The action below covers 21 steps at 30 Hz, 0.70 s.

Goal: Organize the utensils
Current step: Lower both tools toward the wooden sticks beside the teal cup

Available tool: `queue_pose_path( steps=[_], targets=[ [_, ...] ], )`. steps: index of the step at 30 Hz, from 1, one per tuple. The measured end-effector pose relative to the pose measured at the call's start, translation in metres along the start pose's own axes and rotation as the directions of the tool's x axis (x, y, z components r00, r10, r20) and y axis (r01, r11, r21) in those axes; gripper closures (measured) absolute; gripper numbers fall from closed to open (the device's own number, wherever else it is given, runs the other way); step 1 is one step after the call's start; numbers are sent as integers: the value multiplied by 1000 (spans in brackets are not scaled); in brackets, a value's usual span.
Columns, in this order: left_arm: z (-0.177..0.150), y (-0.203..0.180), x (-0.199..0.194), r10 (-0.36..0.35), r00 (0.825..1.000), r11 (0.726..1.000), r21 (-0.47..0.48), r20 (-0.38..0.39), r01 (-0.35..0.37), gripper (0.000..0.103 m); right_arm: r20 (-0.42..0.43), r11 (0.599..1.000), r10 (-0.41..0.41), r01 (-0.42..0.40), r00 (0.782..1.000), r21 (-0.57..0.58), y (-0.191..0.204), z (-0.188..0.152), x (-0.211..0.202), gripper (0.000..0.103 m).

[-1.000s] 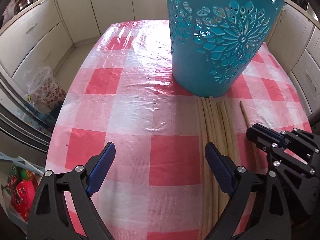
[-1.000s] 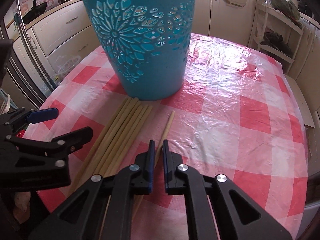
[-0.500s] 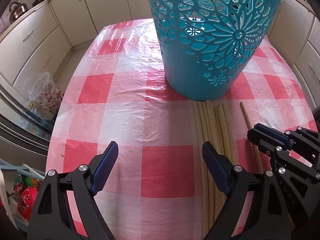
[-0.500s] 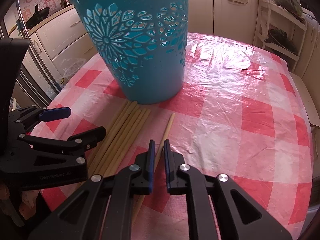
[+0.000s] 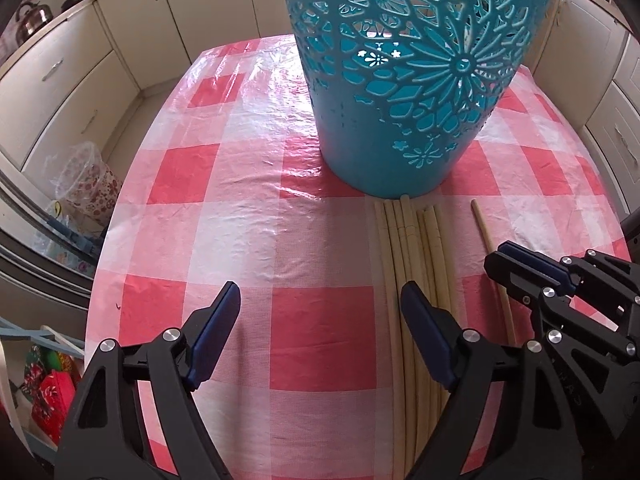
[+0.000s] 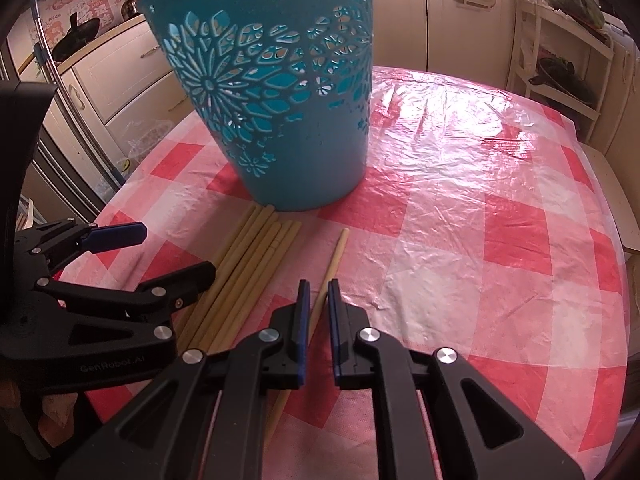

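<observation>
A teal cut-out basket (image 5: pixel 412 76) stands upright on the red-and-white checked tablecloth (image 5: pixel 248 216); it also shows in the right wrist view (image 6: pixel 280 92). A bundle of several pale wooden chopsticks (image 5: pixel 416 256) lies in front of it, also in the right wrist view (image 6: pixel 248 264). One single chopstick (image 6: pixel 333 261) lies apart to the right. My left gripper (image 5: pixel 320 308) is open and empty, just left of the bundle. My right gripper (image 6: pixel 317 292) has its jaws nearly together around the single chopstick (image 5: pixel 482 226), low over the cloth.
Cream kitchen cabinets (image 5: pixel 72 80) surround the table. A kettle (image 5: pixel 30 20) sits on the left counter. A white rack (image 6: pixel 560 64) stands at the far right. Bags and clutter (image 5: pixel 84 184) lie on the floor to the left of the table edge.
Both grippers have moved forward, closer to the basket. The right gripper's jaws stay narrow around the single chopstick. The left gripper stays open.
</observation>
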<state>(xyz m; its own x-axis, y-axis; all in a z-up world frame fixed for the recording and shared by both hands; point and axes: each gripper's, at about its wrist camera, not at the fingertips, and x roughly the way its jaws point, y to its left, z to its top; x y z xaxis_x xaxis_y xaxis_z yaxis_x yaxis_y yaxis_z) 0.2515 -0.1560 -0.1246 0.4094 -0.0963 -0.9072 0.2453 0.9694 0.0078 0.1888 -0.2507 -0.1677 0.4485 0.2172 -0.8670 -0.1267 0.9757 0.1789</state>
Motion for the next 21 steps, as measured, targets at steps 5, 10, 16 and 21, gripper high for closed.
queue_pose_path(
  steps=[5,10,16,21],
  targets=[
    [2,12,1,6,1000,1000,-23,-11,-6,27,-2,1000,-6,6,1000,0,1,3,2,93],
    [4,14,7,-6,999,1000,-15,-32,6,34,-11,1000,-13,12,1000,-10,6,6,5,93],
    [9,9,-5,-45,999,999,-25,-12,44,35,-17,1000,-14,14,1000,1,5,7,4,93],
    [4,6,1,-48,998,999,-18,-28,48,35,-10,1000,-14,15,1000,5,6,7,5,92]
  ],
)
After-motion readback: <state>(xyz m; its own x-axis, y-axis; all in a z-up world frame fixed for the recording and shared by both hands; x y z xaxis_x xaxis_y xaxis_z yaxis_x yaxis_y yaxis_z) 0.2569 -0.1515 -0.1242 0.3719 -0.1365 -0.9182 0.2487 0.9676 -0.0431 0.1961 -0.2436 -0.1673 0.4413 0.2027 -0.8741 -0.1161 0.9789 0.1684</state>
